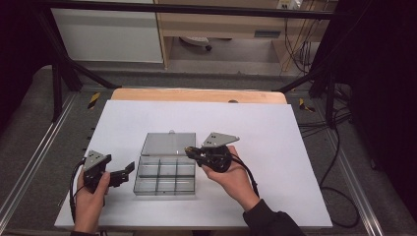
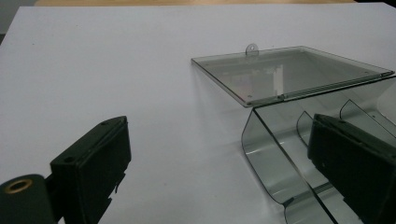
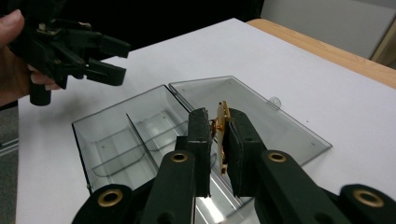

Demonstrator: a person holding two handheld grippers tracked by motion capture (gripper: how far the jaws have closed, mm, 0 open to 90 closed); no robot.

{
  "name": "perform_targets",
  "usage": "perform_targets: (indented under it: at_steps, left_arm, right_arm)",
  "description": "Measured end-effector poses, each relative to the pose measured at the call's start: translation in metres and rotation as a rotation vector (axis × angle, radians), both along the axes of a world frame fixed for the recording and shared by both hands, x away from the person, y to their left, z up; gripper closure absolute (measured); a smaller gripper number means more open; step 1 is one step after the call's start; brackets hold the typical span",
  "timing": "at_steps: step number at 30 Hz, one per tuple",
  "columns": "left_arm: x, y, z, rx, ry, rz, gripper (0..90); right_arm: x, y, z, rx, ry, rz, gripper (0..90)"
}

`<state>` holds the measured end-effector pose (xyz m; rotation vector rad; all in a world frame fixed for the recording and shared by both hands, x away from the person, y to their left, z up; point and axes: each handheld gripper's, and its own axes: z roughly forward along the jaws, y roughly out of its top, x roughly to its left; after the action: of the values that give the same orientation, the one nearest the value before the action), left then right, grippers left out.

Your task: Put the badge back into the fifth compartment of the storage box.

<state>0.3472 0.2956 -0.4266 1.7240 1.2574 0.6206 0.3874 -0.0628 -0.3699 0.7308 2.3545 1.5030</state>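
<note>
A clear grey compartment box (image 1: 165,176) lies on the white table sheet (image 1: 265,128) with its lid (image 1: 168,143) folded flat open behind it. My right gripper (image 1: 190,151) hovers above the box's right rear corner, shut on a small gold metal part (image 3: 221,133) that stands on edge between its black pads (image 3: 239,140). In the right gripper view the box (image 3: 133,135) and its lid (image 3: 261,116) lie below the jaws. My left gripper (image 1: 129,169) rests just left of the box, jaws open and bare; in its own view the box wall (image 2: 273,158) curves between them and the lid (image 2: 289,72) lies beyond.
The white sheet covers a wooden tabletop (image 1: 196,95) with a black frame rail (image 1: 182,9) behind. Black cables (image 1: 339,147) trail off the right side. Broad bare sheet lies behind and to the right of the box.
</note>
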Motion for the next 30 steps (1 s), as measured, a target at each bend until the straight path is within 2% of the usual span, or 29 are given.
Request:
perform_targets:
  at_steps: [6,30]
  left_arm:
    - [0.0,0.0,-0.001,0.005,0.005,0.001,6.2]
    - [0.001,-0.001,-0.002,0.013,0.015,0.002,6.4]
  right_arm:
    - [-0.001,0.014,-0.001,-0.013,-0.001,0.036,81.1]
    - [-0.007,0.046,-0.008,-0.043,0.009,0.11,81.1]
